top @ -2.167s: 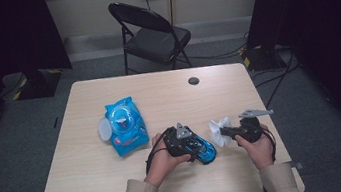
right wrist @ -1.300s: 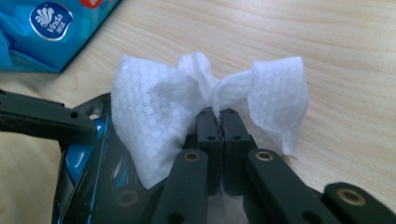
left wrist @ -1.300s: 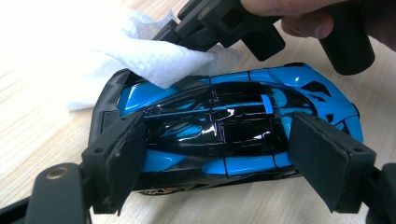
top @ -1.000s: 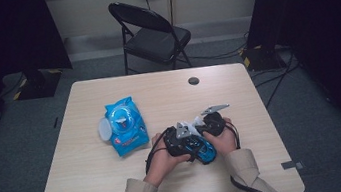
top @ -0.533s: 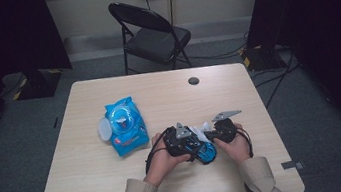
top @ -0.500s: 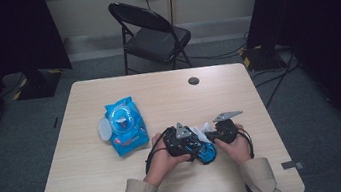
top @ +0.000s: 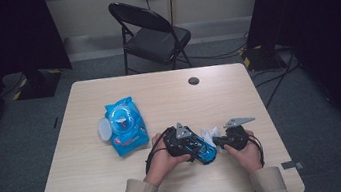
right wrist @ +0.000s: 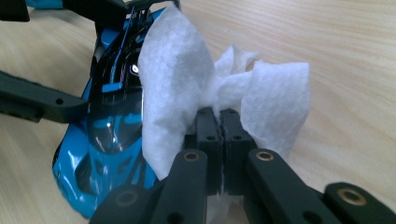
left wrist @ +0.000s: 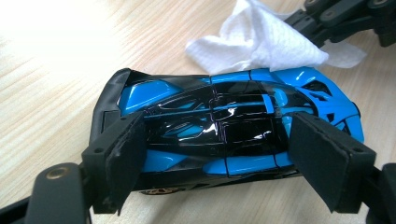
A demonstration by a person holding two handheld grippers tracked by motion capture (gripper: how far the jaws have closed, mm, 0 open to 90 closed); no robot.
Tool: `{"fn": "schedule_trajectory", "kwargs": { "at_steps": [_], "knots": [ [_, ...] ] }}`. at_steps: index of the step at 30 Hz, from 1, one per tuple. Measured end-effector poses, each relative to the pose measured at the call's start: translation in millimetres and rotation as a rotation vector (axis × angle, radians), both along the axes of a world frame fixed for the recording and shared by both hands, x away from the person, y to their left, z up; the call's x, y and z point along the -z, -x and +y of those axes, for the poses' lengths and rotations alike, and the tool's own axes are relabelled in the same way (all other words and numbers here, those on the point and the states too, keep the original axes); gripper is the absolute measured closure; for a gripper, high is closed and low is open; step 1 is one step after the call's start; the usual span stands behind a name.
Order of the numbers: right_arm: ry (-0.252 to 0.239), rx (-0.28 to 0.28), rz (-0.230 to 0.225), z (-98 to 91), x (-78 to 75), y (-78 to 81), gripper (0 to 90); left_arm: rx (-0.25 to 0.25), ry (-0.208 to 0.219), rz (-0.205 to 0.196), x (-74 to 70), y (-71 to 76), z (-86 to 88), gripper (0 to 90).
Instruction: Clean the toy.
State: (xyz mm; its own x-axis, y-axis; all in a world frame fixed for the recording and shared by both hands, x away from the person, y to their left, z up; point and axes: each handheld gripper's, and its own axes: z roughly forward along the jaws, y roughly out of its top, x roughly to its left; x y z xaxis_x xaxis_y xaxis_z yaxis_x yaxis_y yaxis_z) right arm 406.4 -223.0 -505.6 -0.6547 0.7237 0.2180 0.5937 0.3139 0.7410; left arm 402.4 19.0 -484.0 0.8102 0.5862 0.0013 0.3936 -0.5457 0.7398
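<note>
Wiping a blue and black toy car (left wrist: 224,135), mid-task by the look of it. Car resting on the wooden surface (top: 95,187) near its front edge, clamped across the body by the left tool (left wrist: 219,163), pads pressed on both flanks. Right tool (right wrist: 219,126) shut tight on a bunched white wipe (right wrist: 177,93), held against one end of the car, apparently the nose; in the high view the same tool (top: 220,142) just right of the car (top: 206,152). Blue wipe pack (top: 124,125) lying well apart to the left, lid flipped open. Next move, as a judgement: draw the wipe along the bodywork with light pressure while keeping the car steady, then turn the car to reach untouched panels. Compared with a second ago: right tool shifted slightly rightward away from the car's middle toward its end; left tool and car unmoved, pack in the same spot.
</note>
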Motion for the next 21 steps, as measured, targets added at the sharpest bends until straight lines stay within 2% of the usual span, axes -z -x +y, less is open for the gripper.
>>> {"fn": "schedule_trajectory", "kwargs": {
  "at_steps": [12, 17, 21],
  "knots": [
    [-0.017, 0.001, 0.004, -12.6, 0.9, 17.0, 88.5, 0.002, 0.005, -0.002, 0.5, 0.1, 0.4, 19.3],
    [-0.006, 0.000, 0.009, -16.6, -0.8, 24.8, 88.5, 0.002, 0.006, -0.002, 0.7, 0.3, 0.6, 19.4],
    [-0.015, 0.029, -0.008, -22.9, -1.6, 29.6, 88.6, 0.001, 0.007, -0.006, 0.8, 0.4, 0.3, 19.4]
  ]
}}
